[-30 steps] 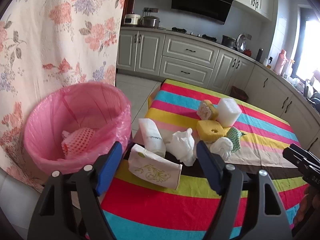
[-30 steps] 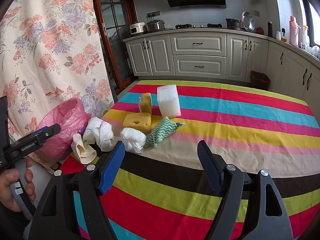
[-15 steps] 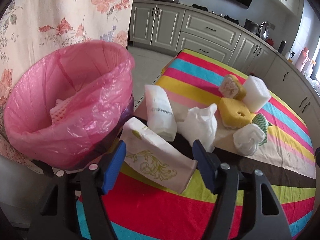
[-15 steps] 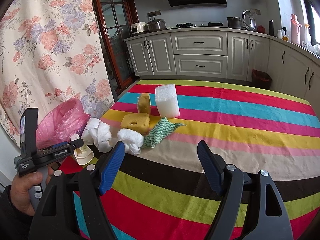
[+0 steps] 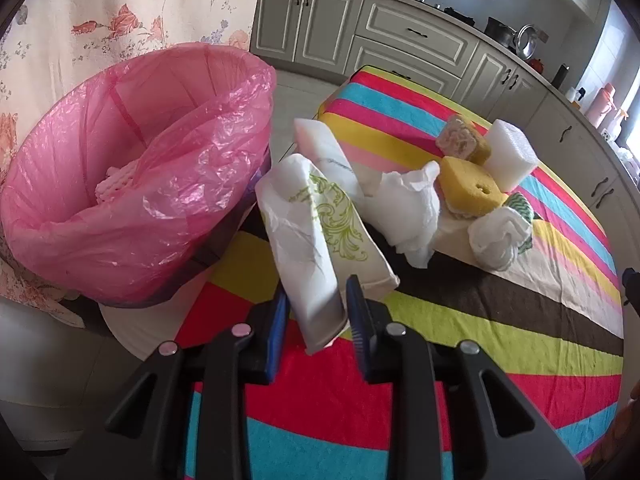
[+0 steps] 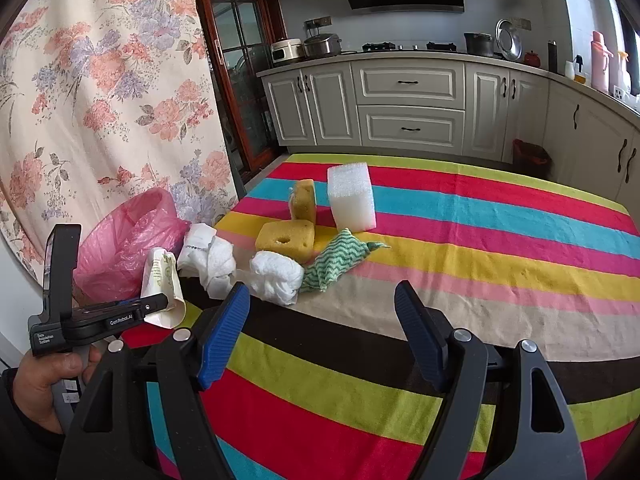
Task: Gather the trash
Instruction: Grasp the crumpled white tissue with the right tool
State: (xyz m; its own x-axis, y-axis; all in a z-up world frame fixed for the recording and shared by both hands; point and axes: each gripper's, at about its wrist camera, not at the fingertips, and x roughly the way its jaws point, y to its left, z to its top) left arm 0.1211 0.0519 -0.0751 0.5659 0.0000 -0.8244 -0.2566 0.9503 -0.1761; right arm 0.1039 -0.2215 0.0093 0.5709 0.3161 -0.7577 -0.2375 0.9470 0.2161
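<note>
Left hand-held gripper [image 5: 314,320] closing on paper bag [image 5: 316,216], jaws nearly pinching its end; flimsy paper could slip before the pink bin [image 5: 132,184]. Right hand-held gripper [image 6: 322,330] wide open, empty.

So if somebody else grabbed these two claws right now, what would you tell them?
Left claw: jaws closing on the white paper packet with the green pattern, its end between the pads.
Right claw: open, empty, above the striped tablecloth.
Pink-lined bin: beside the table's corner, with a pink foam net already inside.
Left on the table: a second white packet, two tissue wads, two yellow sponges, a white foam block, a green cloth.
Next, probably: drop the packet in the bin.
</note>
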